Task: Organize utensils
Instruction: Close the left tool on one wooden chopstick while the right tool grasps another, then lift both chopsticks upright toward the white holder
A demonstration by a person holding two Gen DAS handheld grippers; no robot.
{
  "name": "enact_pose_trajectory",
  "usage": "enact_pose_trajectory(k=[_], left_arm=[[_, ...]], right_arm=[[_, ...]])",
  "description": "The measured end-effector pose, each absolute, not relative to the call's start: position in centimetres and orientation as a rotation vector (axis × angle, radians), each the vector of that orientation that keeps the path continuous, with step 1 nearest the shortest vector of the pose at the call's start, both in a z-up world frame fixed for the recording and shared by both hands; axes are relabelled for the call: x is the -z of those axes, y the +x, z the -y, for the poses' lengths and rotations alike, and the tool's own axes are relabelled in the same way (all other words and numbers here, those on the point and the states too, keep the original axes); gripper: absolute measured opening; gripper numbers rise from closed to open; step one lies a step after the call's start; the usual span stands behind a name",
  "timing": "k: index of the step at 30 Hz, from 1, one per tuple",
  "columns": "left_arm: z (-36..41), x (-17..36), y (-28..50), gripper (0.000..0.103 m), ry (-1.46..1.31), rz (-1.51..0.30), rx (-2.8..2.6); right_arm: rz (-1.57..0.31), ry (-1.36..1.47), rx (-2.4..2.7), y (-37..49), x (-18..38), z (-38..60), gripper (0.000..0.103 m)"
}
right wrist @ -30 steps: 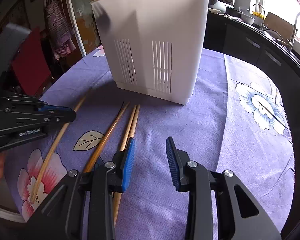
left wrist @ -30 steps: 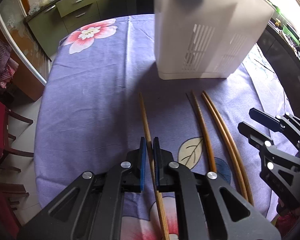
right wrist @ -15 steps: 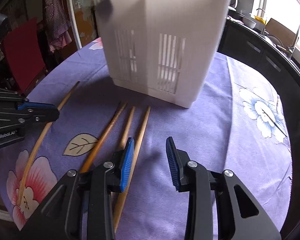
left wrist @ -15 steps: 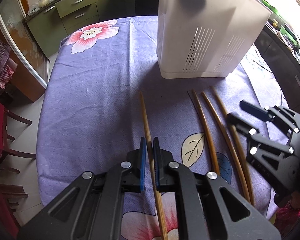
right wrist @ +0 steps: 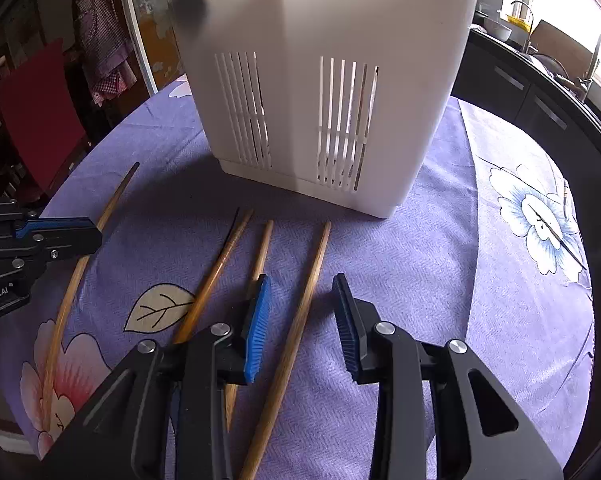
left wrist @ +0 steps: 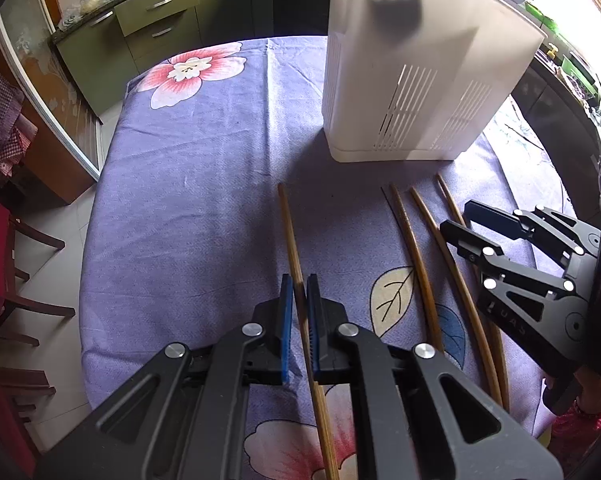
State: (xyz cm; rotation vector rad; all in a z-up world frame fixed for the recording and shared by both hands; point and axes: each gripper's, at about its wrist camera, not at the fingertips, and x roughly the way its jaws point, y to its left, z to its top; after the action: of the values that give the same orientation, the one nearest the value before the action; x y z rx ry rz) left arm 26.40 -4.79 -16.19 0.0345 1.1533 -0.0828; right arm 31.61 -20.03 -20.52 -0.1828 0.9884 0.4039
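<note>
On the purple flowered tablecloth [left wrist: 188, 168]: four long bamboo chopsticks lie near the tall white slotted plastic utensil holder [right wrist: 324, 92].
Left gripper [left wrist: 296, 304]: clamped on the leftmost chopstick [left wrist: 290, 232].
Right gripper [right wrist: 302, 316]: my jaws have just been narrowing around the rightmost chopstick [right wrist: 300, 308], seemingly not yet touching.
Next: pinch, lift, drop both into the holder.

You're working in a home kitchen: olive green cabinets [left wrist: 156, 12] are running along the back wall, a tap [right wrist: 598, 54] is sitting by the bright window, and a floral purple tablecloth [left wrist: 204, 168] is covering the table
</note>
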Motion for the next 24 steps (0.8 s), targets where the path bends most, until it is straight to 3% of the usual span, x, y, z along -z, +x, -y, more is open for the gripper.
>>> enact_pose_trajectory(k=[3, 6, 13, 24], left_arm=[[4.4, 16.0, 26.3, 0.007, 0.024, -1.149, 0.079], [4.1, 15.9, 26.3, 0.007, 0.02, -1.149, 0.077], [3.7, 15.5, 26.1, 0.007, 0.011, -1.138, 0.078], [3.7, 11.7, 24.3, 0.007, 0.007, -1.059, 0.098]], right_arm=[[-1.005, -0.156, -0.41, 32.2, 20.5, 20.1, 0.01], [-1.013, -0.146, -0.406, 32.5, 20.4, 20.2, 0.007], [-0.967, -0.081, -0.406, 31.5, 18.2, 22.7, 0.006], [-0.729, 0.03, -0.44, 25.7, 8.1, 27.5, 0.006]])
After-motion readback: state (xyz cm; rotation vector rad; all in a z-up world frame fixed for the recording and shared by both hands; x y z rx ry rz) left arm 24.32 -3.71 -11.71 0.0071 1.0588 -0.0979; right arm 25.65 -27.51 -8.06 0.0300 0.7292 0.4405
